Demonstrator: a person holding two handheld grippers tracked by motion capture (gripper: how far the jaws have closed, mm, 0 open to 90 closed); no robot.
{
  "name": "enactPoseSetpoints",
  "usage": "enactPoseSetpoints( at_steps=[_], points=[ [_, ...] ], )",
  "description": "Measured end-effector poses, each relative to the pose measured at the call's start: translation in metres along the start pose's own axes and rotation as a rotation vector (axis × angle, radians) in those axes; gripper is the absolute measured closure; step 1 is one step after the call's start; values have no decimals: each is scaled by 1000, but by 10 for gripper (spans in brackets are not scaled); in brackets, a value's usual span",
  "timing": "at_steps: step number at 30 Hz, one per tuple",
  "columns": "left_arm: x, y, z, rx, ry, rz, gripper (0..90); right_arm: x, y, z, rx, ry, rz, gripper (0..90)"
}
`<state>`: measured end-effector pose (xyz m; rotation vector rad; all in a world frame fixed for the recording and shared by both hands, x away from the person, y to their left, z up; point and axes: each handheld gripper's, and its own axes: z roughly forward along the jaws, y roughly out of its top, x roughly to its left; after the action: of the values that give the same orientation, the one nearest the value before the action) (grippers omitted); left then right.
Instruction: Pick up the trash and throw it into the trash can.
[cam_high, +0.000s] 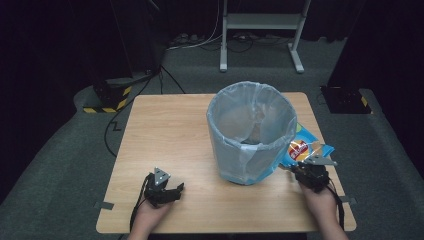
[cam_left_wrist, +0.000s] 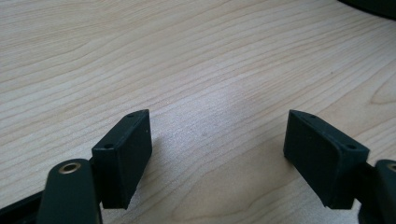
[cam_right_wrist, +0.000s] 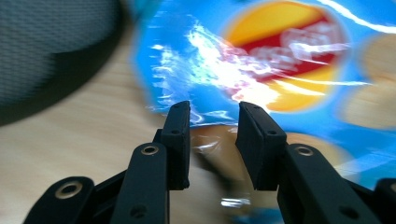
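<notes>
1. A light wooden worktop (cam_high: 165, 130) is seen from above, set on a grey carpeted floor.
2. A bin (cam_high: 251, 132) lined with a pale blue bag is stood right of the worktop's centre.
3. A blue crisp packet (cam_high: 306, 149) is laid flat just right of the bin, near the right edge.
4. The left gripper (cam_high: 172, 192) is rested at the near left, jaws spread wide over bare wood.
5. The right gripper (cam_high: 291, 169) is held at the packet's near edge, jaws narrowed with a gap between them; no grip is made out.

left tool (cam_left_wrist: 217, 140) jaws wide apart, right tool (cam_right_wrist: 214, 122) jaws narrowly parted
</notes>
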<state>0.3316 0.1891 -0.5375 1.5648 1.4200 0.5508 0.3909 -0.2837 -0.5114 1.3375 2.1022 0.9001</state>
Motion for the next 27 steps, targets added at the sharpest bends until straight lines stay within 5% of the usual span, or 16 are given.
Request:
enactPoseSetpoints(
  at_steps=[3, 4, 7, 9, 10, 13, 15, 20, 24, 27],
  points=[
    [0, 0, 0, 0, 0, 0, 235, 14, 4, -4, -16, 13, -29, 644],
    [0, 0, 0, 1, 0, 1, 235, 18, 11, -16, -61, 3, -38, 644],
    [1, 0, -1, 12, -3, 9, 235, 14, 16, -33, -108, -39, -24, 678],
    [0, 0, 1, -5, -6, -8, 235, 2, 16, -45, -115, -120, -19, 705],
    [0, 1, 1, 1, -8, 0, 235, -16, 10, -45, -93, -167, 13, 715],
    [0, 1, 1, 1, -8, 0, 235, -32, 1, -38, -52, -196, 42, 719],
    [0, 1, 1, 1, -8, 0, 235, -38, -8, -26, -5, -166, 71, 717],
    [0, 0, 1, -1, -8, -2, 235, 0, -3, -16, -6, -40, 13, 698],
    [0, 0, 1, -3, -6, -4, 235, 13, 8, -30, -70, -37, -18, 695],
    [-1, 0, 1, -6, -5, -5, 239, 1, 18, -43, -111, -76, -2, 688]
  ],
)
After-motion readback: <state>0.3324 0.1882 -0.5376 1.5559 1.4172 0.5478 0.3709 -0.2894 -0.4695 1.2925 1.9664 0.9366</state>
